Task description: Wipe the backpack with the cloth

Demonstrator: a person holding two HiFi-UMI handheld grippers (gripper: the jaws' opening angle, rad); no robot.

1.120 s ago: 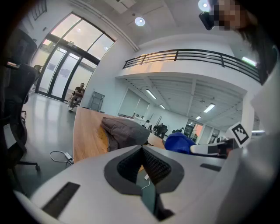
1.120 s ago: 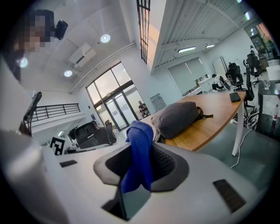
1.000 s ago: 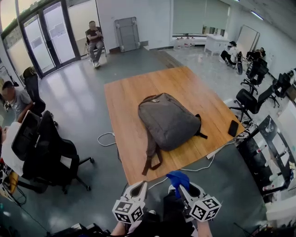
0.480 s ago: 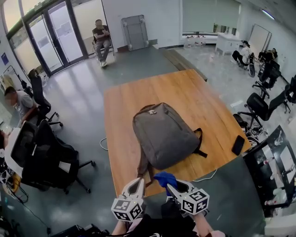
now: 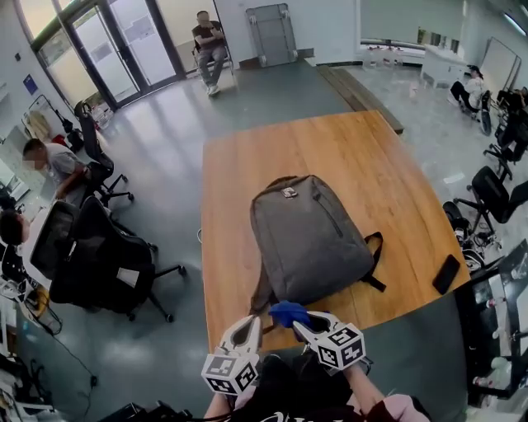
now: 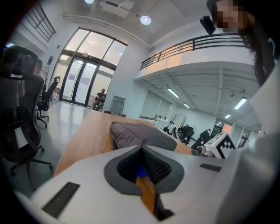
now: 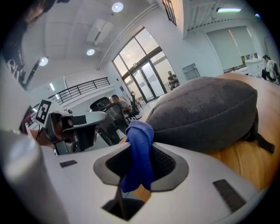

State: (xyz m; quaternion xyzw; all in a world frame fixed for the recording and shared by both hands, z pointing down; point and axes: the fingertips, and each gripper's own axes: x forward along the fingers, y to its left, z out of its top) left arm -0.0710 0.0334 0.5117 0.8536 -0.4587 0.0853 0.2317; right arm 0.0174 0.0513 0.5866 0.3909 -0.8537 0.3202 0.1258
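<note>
A grey backpack lies mid-bench, long axis running from near edge to far edge. Directly before its near end, the right gripper pinches a blue cloth. The left gripper, alongside and slightly farther from the backpack, is clenched empty.

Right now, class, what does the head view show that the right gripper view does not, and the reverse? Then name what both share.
Only the head view: the whole table, a phone near its edge, and the right tool from outside. Only the right gripper view: ceiling lights and, close up, the jaws shut on the blue cloth. Both: the grey backpack, the cloth and the left tool.
</note>
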